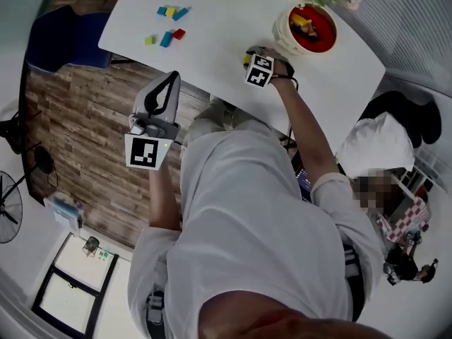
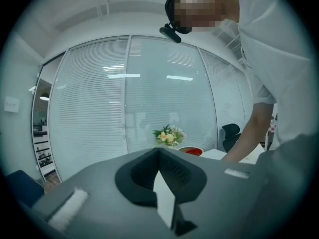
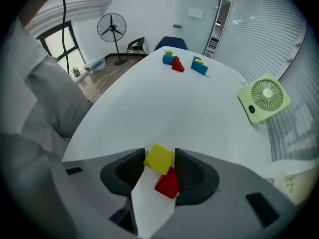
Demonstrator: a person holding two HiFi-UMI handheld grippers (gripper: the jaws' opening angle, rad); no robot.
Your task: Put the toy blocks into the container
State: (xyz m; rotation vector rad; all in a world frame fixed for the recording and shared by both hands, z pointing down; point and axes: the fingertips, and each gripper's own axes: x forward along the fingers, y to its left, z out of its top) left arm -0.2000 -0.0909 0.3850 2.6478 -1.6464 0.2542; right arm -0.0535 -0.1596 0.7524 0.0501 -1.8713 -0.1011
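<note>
Counter (image 1: 226, 27), white and broad, carries the cream-rimmed red container (image 1: 281, 32) near the person's right. Left gripper (image 2: 159, 153) is off the counter edge, closed and empty. Right gripper (image 3: 159, 152) points down, jaws spread around a yellow toy cube (image 3: 159, 159) and a red toy block (image 3: 168, 184) lying just beside the container. Best to centre on flat faces, squeeze squarely, then lift.

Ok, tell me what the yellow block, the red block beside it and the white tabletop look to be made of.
Yellow block: likely painted wood or hard plastic; flat opaque colour, crisp edges, matte faces. Red block: the same look, so probably the same material. Tabletop: probably smooth white laminate or coated board; even surface with no visible grain.
</note>
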